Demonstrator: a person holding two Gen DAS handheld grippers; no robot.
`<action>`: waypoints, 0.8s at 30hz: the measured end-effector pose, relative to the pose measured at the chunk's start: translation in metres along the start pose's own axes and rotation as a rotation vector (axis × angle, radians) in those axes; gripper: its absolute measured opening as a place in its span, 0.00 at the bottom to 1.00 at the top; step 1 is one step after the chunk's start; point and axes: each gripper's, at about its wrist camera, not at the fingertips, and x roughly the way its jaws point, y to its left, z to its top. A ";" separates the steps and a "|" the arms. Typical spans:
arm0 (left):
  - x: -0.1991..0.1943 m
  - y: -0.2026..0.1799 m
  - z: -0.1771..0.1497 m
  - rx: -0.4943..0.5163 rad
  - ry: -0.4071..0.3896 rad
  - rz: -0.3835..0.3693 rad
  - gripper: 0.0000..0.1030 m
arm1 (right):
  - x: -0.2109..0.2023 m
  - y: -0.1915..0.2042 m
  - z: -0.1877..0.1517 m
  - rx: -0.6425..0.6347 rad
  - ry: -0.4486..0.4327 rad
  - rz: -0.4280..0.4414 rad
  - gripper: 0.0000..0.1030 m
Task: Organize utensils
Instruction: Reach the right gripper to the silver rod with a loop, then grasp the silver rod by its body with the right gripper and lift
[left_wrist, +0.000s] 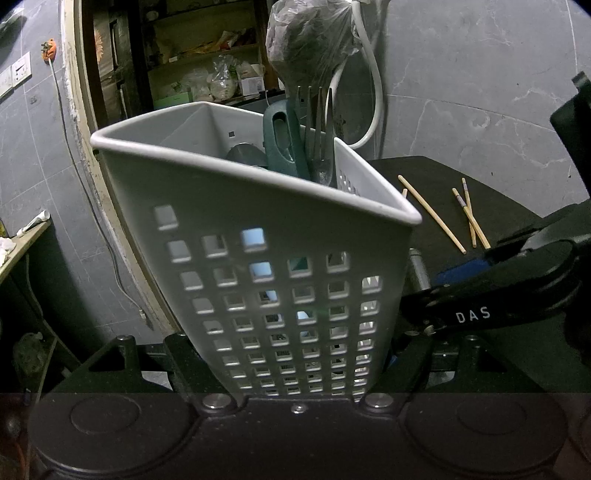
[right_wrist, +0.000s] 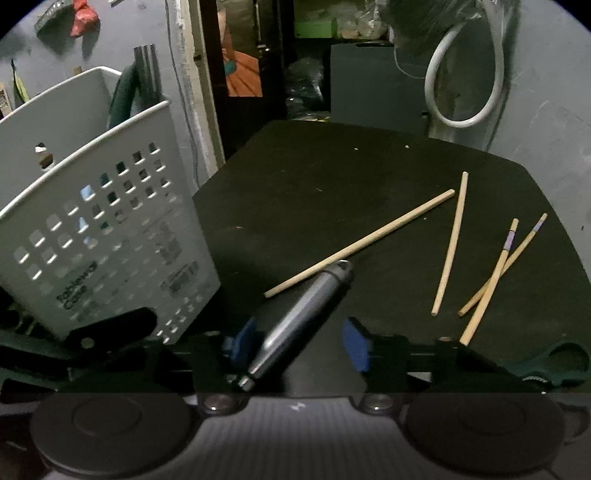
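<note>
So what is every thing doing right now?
White caddy: tilted, held by left gripper.
Fork: standing in caddy, tines up.
Metal handle: lying between the open right gripper fingers.
Four chopsticks: loose on the table, two crossed.

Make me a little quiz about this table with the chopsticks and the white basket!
1. How many chopsticks lie on the table?
2. True or false: the white basket is empty.
3. What sits inside the right gripper? A a fork, B a metal handle, C a chopstick.
Key: 1 four; 2 false; 3 B.
</note>
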 end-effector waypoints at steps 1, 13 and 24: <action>0.000 0.000 0.000 0.000 0.000 0.000 0.75 | -0.001 0.001 -0.001 -0.003 0.003 -0.001 0.39; 0.000 0.000 0.000 0.000 0.000 0.000 0.76 | -0.025 -0.004 -0.018 -0.038 0.104 -0.017 0.26; 0.000 0.000 0.000 -0.001 0.000 0.000 0.75 | -0.012 -0.005 -0.001 -0.036 0.144 -0.016 0.44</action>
